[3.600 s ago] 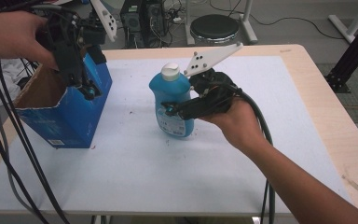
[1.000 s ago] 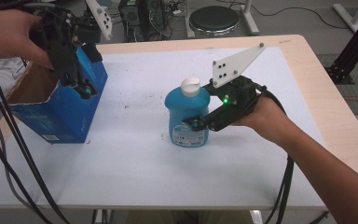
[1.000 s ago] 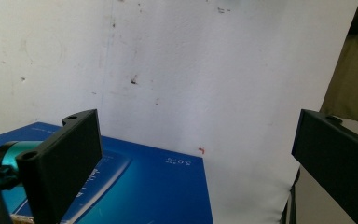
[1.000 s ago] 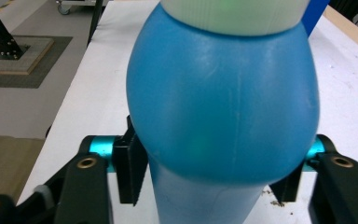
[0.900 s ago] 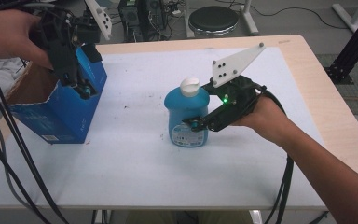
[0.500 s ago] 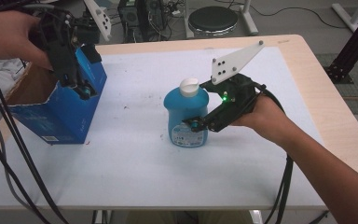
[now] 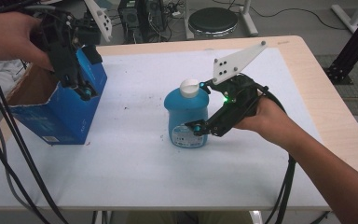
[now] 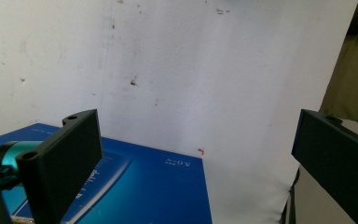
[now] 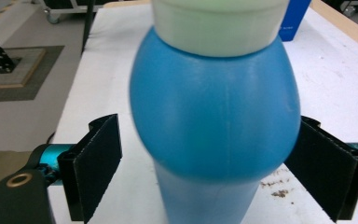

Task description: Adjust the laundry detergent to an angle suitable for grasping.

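The blue bottle (image 7: pixel 187 116) stands upright mid-table, set free as the right gripper (image 7: pixel 196 127) has just been opening around it, while the left gripper (image 7: pixel 85 89), jaws wide and empty, steadies the blue box (image 7: pixel 58 122).

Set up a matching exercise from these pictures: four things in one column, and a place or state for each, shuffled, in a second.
Things:
1. bottle
2. box
3. right gripper
4. stool

Places or states:
A. on the floor beyond the table
B. upright mid-table, white cap on top
C. jaws just opened, either side of the bottle, not pressing it
D. blue, open-topped, at the table's left edge under the left gripper

Pairs: 1-B, 2-D, 3-C, 4-A
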Action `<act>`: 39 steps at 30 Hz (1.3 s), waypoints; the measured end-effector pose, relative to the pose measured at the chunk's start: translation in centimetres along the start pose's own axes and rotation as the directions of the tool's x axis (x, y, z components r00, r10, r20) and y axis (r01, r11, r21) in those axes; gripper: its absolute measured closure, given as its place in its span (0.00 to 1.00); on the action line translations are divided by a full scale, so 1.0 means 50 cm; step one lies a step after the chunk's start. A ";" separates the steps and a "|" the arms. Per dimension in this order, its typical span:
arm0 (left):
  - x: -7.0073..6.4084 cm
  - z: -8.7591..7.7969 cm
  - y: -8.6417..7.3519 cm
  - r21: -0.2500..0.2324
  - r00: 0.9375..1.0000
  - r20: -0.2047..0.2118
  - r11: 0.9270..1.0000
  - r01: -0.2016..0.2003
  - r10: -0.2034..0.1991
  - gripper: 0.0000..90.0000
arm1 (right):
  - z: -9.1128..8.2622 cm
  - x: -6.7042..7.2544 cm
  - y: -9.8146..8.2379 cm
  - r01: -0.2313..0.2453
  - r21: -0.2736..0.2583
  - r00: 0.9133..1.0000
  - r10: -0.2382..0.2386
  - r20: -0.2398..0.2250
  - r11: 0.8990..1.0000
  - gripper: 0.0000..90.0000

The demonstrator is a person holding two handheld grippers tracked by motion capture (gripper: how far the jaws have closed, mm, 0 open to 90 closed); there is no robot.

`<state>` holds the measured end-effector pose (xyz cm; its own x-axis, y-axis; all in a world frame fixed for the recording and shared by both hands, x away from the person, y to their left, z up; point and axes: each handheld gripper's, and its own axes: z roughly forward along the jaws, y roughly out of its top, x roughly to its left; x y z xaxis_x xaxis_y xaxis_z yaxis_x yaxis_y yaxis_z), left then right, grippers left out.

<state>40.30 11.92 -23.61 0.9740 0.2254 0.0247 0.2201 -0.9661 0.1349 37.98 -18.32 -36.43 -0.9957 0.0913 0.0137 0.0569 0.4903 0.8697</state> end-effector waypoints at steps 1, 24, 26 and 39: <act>0.000 0.000 0.000 0.000 1.000 0.001 1.000 0.001 -0.001 0.02 | -0.002 0.001 -0.001 -0.009 -0.001 1.000 0.009 0.009 1.000 0.14; -0.008 -0.003 0.008 -0.004 1.000 -0.002 1.000 -0.011 0.011 0.02 | -0.154 -0.028 -0.005 -0.076 0.136 0.989 0.057 0.135 0.988 0.01; -0.008 -0.002 0.009 -0.007 1.000 -0.003 1.000 -0.013 0.013 0.02 | -0.183 -0.045 -0.004 -0.085 0.167 0.986 0.059 0.156 0.982 0.01; -0.008 -0.002 0.015 -0.007 1.000 -0.003 1.000 -0.016 0.016 0.02 | -0.282 -0.180 0.010 -0.268 0.370 0.924 0.128 0.361 0.889 0.02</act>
<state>40.05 11.11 -23.42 0.9771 0.2106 0.0294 0.2045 -0.9686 0.1414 45.94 -31.11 -29.16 -0.8863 0.4599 -0.0536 0.3446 0.7325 0.5872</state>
